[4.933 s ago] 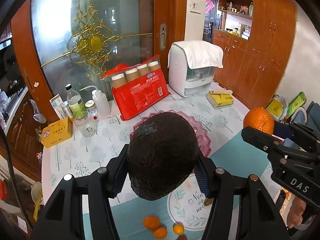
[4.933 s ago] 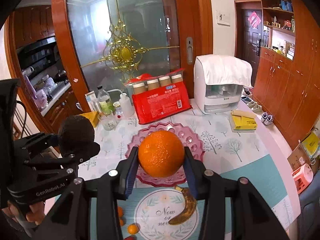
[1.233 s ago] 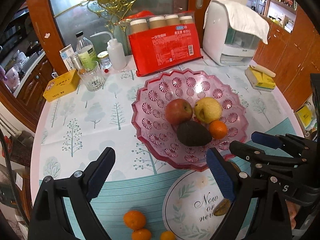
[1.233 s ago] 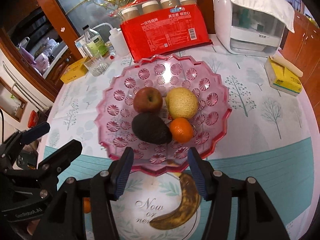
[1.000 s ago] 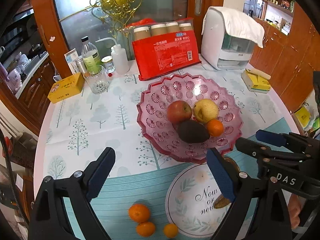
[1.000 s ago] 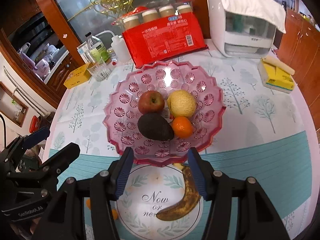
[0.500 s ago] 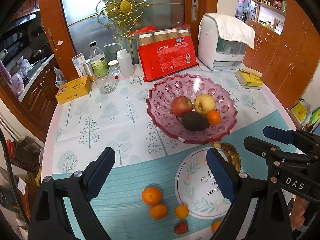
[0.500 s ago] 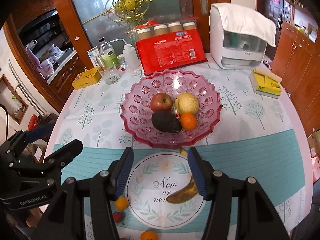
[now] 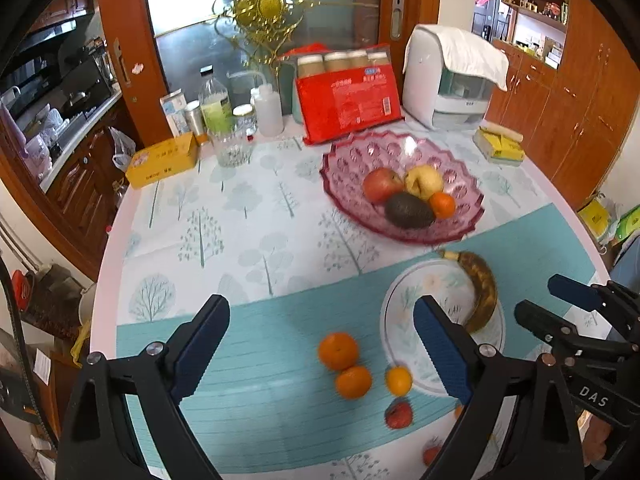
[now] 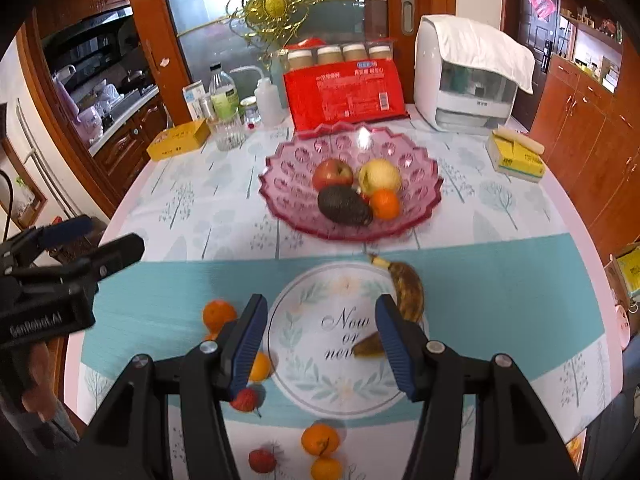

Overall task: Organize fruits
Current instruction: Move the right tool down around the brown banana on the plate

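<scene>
At the centre of the right wrist view a pink glass bowl [image 10: 420, 200] stands on the bench [image 10: 520, 216] and holds a red apple [image 10: 332, 174], a yellow pear [image 10: 379, 176], a dark avocado [image 10: 344, 205] and a small orange [image 10: 384, 204], all clustered and touching. Just below the bowl a brown banana [image 10: 408, 286] lies along the right edge of a round printed mat [image 10: 320, 360] reading "Now or never". Loose mandarins [image 9: 338, 351] and small red fruits [image 10: 244, 399] sit in the lower middle. At the top a red cup package [image 10: 344, 94] carries unreadable print. The left gripper [image 9: 320, 344], marked "GenRobot.AI", and the right gripper [image 10: 318, 340], marked "DAS", both have fingers spread wide, holding nothing.
</scene>
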`<action>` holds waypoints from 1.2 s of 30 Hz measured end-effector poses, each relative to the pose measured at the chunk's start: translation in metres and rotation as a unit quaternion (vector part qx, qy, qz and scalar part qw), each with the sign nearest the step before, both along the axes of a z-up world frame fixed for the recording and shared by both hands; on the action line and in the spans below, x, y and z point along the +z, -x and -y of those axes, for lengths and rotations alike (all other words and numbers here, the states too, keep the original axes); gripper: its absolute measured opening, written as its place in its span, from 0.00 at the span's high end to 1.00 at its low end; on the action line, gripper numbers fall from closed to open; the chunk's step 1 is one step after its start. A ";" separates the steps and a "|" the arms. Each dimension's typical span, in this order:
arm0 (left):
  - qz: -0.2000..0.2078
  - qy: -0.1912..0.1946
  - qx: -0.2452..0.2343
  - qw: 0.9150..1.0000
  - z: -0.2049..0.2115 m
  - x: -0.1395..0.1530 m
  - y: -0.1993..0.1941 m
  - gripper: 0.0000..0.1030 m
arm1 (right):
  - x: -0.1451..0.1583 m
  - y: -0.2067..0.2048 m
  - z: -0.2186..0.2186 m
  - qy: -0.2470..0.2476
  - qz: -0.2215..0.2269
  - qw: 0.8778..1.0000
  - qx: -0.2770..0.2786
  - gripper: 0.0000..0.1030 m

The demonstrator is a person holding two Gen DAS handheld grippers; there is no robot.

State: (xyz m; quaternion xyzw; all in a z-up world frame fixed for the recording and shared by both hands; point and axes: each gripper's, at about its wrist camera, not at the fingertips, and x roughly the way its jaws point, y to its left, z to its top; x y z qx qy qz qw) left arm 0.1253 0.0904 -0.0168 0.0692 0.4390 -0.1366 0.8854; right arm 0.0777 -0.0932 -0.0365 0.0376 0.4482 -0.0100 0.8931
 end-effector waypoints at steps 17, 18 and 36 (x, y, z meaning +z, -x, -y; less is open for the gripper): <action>-0.100 -0.014 0.014 0.995 -0.010 -0.108 -0.015 0.10 | -0.063 0.038 0.044 -0.025 -0.053 0.993 -0.106 0.45; -0.104 -0.014 0.015 0.994 -0.009 -0.112 -0.019 0.10 | -0.067 0.037 0.050 -0.027 -0.057 0.991 -0.116 0.45; -0.157 -0.042 0.002 0.987 0.021 -0.169 -0.054 0.14 | -0.129 -0.033 0.090 -0.073 -0.086 0.979 -0.171 0.45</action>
